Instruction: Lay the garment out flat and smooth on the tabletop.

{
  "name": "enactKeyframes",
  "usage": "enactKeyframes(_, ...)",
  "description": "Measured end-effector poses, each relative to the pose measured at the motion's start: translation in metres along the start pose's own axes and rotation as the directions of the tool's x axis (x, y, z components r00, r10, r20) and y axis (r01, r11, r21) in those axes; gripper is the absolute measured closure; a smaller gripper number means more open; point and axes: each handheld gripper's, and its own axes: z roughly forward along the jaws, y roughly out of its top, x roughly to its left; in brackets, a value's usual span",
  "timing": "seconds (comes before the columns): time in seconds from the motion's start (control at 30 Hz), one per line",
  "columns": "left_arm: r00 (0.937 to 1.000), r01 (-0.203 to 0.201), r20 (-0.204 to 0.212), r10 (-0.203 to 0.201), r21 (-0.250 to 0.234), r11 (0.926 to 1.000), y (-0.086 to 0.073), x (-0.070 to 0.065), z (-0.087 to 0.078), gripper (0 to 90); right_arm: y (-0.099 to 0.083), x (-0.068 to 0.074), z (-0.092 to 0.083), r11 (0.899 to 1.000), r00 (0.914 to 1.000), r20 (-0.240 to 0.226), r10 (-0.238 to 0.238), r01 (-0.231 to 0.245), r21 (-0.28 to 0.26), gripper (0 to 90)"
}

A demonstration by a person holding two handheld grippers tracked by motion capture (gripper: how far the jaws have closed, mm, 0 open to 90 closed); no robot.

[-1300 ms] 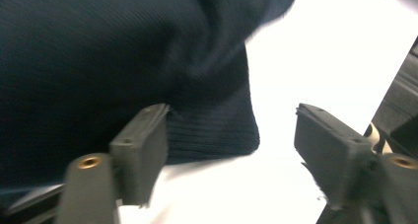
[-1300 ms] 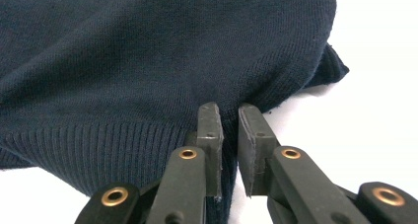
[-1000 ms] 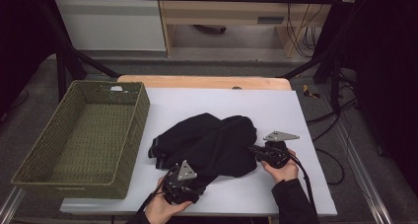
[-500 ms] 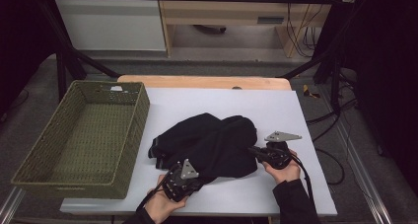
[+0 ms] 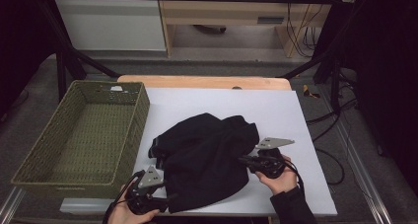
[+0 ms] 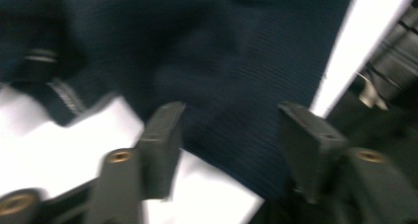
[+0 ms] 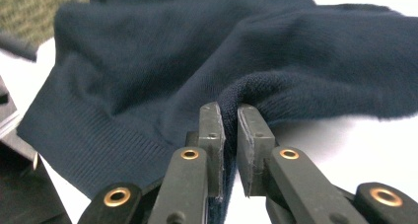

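The dark sweater (image 5: pixel 204 160) is lying in a rumpled heap on the white desk (image 5: pixel 276 110), just right of the green wicker basket (image 5: pixel 81 135), and you're working it from both sides. Your right gripper (image 5: pixel 244 160) is pinching a fold of knit at the heap's right edge; in the right gripper view (image 7: pixel 229 150) the jaws are pressing together on the cloth, which is lifting into a ridge off the desk. Your left gripper (image 5: pixel 170 198) is sitting at the near left corner of the sweater, and its jaws have just been opening; in the left gripper view (image 6: pixel 231 145) they're standing spread, with the ribbed hem lying between them, neither pad pressing it.
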Motion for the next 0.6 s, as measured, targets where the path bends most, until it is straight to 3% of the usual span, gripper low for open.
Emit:
enactKeyframes(0.17, 0.9939, 0.105, -0.032, -0.106, -0.022, 0.9942, -0.011, 0.015, 0.022, 33.6, -0.003, 0.006, 0.037, 0.997, 0.9994, 0.003, -0.034, 0.033, 0.073, 80.2)
enactKeyframes(0.33, 0.9905, 0.137, 0.001, -0.138, -0.052, 0.9891, -0.011, 0.021, 0.036, 41.0, -0.011, 0.015, 0.062, 0.994, 0.9983, 0.000, -0.058, 0.058, 0.095, 71.5)
enactKeyframes(0.47, 0.9926, 0.120, -0.012, -0.121, -0.074, 0.9901, -0.009, 0.020, 0.040, 50.8, -0.016, 0.017, 0.058, 0.997, 0.9971, -0.045, -0.061, 0.063, 0.053, 57.4)
enactKeyframes(0.6, 0.9922, 0.125, 0.011, -0.124, -0.077, 0.9892, -0.009, 0.023, 0.041, 64.5, -0.021, 0.011, 0.027, 0.999, 0.9977, -0.060, -0.032, 0.030, -0.025, 55.0)
